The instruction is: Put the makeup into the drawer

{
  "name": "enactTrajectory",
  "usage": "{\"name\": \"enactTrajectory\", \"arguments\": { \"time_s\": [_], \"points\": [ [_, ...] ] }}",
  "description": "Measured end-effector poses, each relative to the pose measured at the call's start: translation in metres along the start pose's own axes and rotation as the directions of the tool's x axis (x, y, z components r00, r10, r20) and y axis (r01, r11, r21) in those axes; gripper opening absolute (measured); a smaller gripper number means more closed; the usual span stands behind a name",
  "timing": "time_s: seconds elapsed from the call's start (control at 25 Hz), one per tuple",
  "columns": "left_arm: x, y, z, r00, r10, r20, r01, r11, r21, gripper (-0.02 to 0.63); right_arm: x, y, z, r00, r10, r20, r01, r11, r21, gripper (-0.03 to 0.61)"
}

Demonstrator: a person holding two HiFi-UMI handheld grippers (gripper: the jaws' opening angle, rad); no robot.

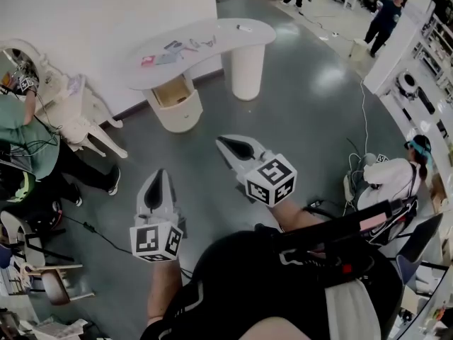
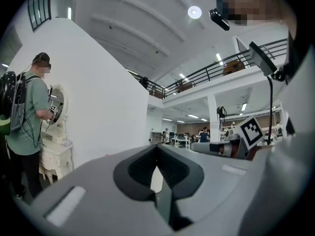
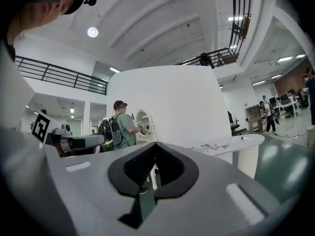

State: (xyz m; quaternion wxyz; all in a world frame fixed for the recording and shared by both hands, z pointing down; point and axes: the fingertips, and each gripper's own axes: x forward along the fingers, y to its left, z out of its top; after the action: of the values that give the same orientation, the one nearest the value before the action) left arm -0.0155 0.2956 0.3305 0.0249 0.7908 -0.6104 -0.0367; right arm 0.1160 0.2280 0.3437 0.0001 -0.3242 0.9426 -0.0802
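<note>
white table (image 1: pixel 225 34) bearing makeup (image 1: pixel 172 47) stands on grey floor (image 1: pixel 304 115).

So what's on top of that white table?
Small makeup items lie scattered on the table, too small to identify. It hides part of the open drawer beneath.

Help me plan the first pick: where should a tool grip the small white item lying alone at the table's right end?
Probably across its narrow width at mid-length, from above: the white item looks slim and lies flat on the tabletop, clear of the other makeup. Its finer shape is too small to tell.
</note>
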Motion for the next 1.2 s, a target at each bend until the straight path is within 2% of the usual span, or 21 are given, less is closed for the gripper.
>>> {"name": "enactTrajectory", "arguments": {
  "time_s": [0.28,0.48,0.76,1.2],
  "points": [
    [-0.012,0.019,-0.009,0.999,-0.036,-0.006,0.035,0.999,-0.025,-0.002,0.007,0.011,-0.008,0.999,-0.041,-0.008,0.041,0.999,-0.015,0.002],
    [0.001,0.031,-0.014,1.000,-0.024,-0.017,0.023,0.999,-0.040,-0.002,0.021,-0.001,-0.005,0.999,-0.041,-0.009,0.041,0.999,-0.011,0.002],
    [0.050,0.044,-0.011,1.000,0.001,-0.023,-0.001,1.000,-0.021,-0.002,0.059,-0.038,0.002,1.000,0.009,0.003,-0.009,1.000,0.005,0.002],
    [0.155,0.056,-0.005,0.999,0.046,-0.027,-0.046,0.999,-0.007,-0.002,0.110,-0.135,0.025,0.999,0.040,0.027,-0.040,0.999,0.004,0.002]
  ]
}}
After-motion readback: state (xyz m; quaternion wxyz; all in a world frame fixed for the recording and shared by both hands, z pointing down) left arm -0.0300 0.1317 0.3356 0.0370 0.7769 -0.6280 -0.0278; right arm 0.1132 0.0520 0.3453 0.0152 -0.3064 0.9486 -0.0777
